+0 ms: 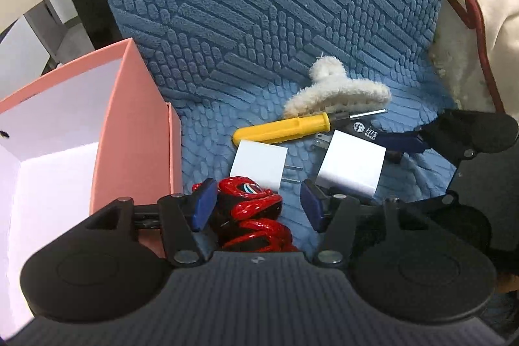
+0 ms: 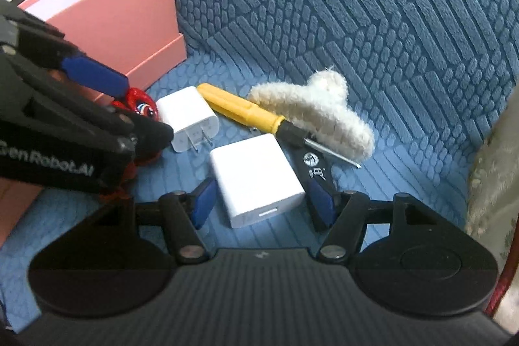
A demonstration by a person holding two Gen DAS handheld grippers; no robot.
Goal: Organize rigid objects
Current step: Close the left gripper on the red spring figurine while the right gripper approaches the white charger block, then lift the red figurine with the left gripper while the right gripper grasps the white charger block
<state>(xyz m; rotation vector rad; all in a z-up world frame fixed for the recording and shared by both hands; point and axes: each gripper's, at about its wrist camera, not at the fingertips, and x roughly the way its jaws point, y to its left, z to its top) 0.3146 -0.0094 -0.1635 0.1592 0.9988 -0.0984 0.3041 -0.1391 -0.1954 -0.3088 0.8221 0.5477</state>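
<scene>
Pink box [image 1: 129,132] stood open; just right of it the left gripper [image 1: 256,209] straddled a red coiled clip [image 1: 256,216], jaws spread, not yet pinching. Farther right, the right gripper [image 2: 262,203] bracketed a white charger [image 2: 256,180], pads apart. Each wanted centring before squeezing.

Looks like a home living space: blue textured sofa cover [image 1: 259,5] over seat and backrest, cream garment with red trim [image 1: 480,21] at its side, household odds and ends beside a pink cardboard box [image 1: 129,125].
</scene>
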